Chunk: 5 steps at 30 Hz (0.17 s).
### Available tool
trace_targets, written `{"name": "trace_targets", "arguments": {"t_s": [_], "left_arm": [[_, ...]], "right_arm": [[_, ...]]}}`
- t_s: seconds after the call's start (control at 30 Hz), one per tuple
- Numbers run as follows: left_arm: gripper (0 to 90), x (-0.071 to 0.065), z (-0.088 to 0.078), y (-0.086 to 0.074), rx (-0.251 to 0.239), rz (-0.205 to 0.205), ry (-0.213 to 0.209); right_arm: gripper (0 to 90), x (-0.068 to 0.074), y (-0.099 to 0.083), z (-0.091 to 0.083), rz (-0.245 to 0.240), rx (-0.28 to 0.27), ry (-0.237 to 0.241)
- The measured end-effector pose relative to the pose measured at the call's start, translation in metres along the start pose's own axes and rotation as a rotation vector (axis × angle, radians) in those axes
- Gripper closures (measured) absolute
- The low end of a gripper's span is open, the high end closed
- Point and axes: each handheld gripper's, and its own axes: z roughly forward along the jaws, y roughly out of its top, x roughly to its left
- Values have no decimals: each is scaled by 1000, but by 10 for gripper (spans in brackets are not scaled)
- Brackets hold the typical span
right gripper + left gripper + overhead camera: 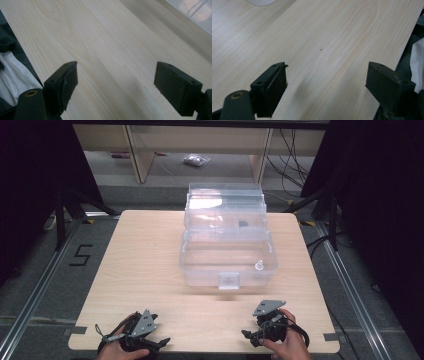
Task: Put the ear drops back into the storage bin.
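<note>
A clear plastic storage box [200, 270] stands open at the middle of the light wooden table [140, 270], its tiered lid trays folded back. A small clear piece [259, 265] lies inside at the right, and a small dark item [243, 224] rests in an upper tray. My left gripper [162, 341] is held near the front left edge, and its jaws stand wide open over bare wood [327, 75]. Near the front right edge, my right gripper [248, 336] is open too, with nothing between its jaws [116, 75].
The box's front latch [229, 281] faces me. A corner of the box shows as a pale blur [260, 2], [197, 12]. White cloth [12, 72] lies past the table's near edge. On the floor are a taped "5" [80, 255], a small bag [196, 160] and cables [292, 155].
</note>
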Motion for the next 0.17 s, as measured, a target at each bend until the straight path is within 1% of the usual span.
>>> {"name": "trace_targets", "arguments": {"t_s": [0.03, 0.07, 0.1, 0.13, 0.17], "left_arm": [[166, 0, 0, 0, 2, -5, 0], [166, 0, 0, 0, 6, 3, 3], [166, -1, 0, 0, 6, -11, 3], [166, 0, 0, 0, 6, 4, 3], [166, 0, 0, 0, 4, 3, 1]], "right_arm": [[193, -1, -1, 1, -3, -8, -3], [193, -1, -2, 3, -17, -10, 9], [193, -1, -2, 3, -17, -10, 9], [193, -3, -2, 4, -30, -16, 18], [194, -3, -2, 3, -30, -4, 21]]}}
